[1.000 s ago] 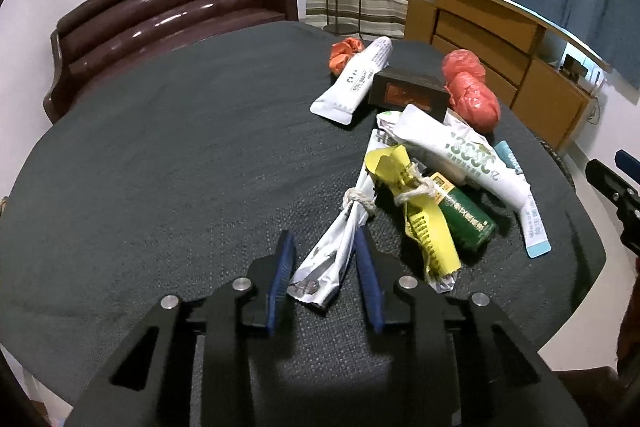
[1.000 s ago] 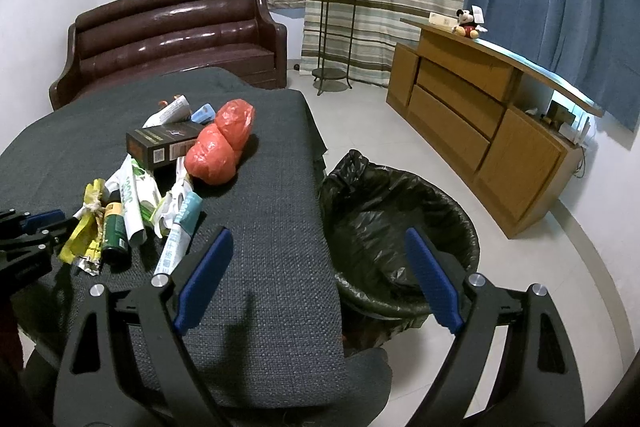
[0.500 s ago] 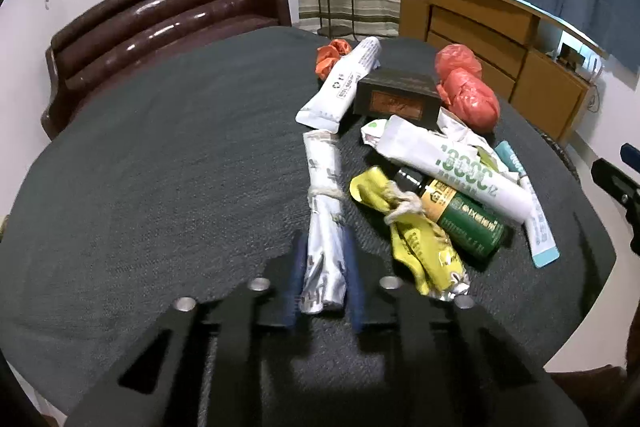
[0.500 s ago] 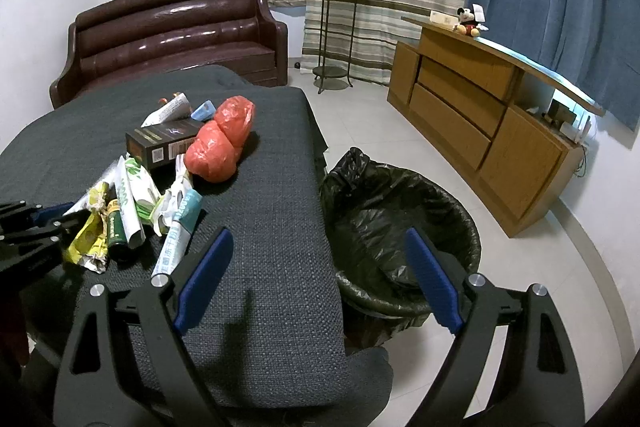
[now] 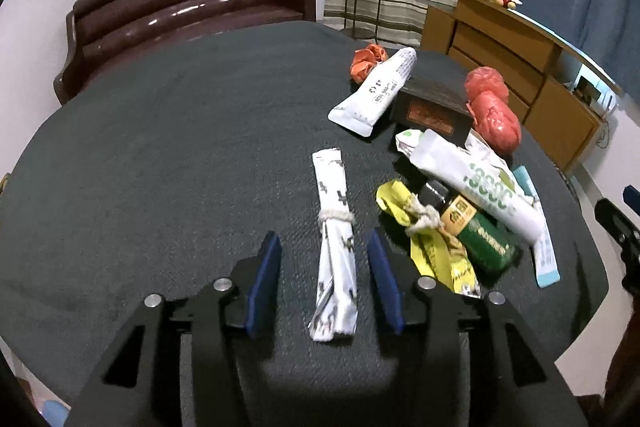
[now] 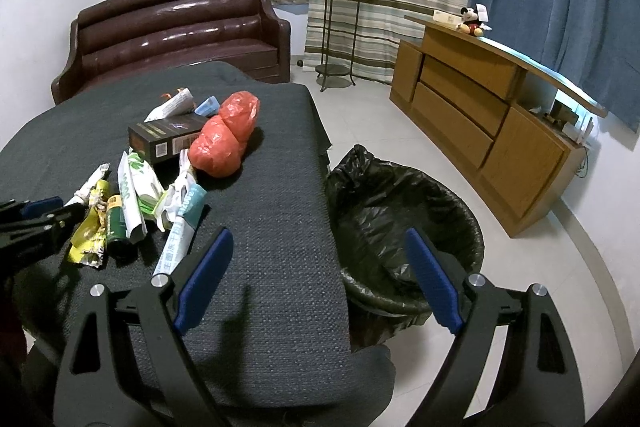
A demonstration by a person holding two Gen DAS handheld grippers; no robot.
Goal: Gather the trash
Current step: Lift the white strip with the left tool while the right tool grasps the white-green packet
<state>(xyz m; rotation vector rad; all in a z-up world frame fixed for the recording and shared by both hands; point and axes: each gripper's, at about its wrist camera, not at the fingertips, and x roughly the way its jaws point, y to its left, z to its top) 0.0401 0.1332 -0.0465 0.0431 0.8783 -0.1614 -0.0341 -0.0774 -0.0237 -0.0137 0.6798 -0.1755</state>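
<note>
At the bottom of my left wrist view, the left gripper [image 5: 324, 277] stands with its blue pads spread. The white tied wrapper [image 5: 335, 247] lies lengthwise in the gap, bound with string at its middle; I see bare cloth on both sides, so neither pad touches it. Its near end sits low between the pads and its far end reaches up toward the centre of the frame.

Just right of that, in the lower right, lies the yellow tied wrapper [image 5: 436, 247], and pressed against it the green bottle [image 5: 478, 237]. Over the bottle slants a white tube with green print [image 5: 476, 183], with a pale blue sachet [image 5: 538, 227] beside it toward the right edge. Higher up sit the dark box [image 5: 434, 107], a white tube [image 5: 378, 91] leaning by its left end, a red plastic bag [image 5: 494, 109] on its right, and a small orange scrap [image 5: 366, 61] farthest off.

In my right wrist view, the right gripper [image 6: 316, 279] fills the bottom with its pads spread wide and nothing between them, hanging over the edge of the table [image 6: 276, 227]. The bin with black liner [image 6: 400, 223] stands on the floor at the centre right, just beside the table edge.
</note>
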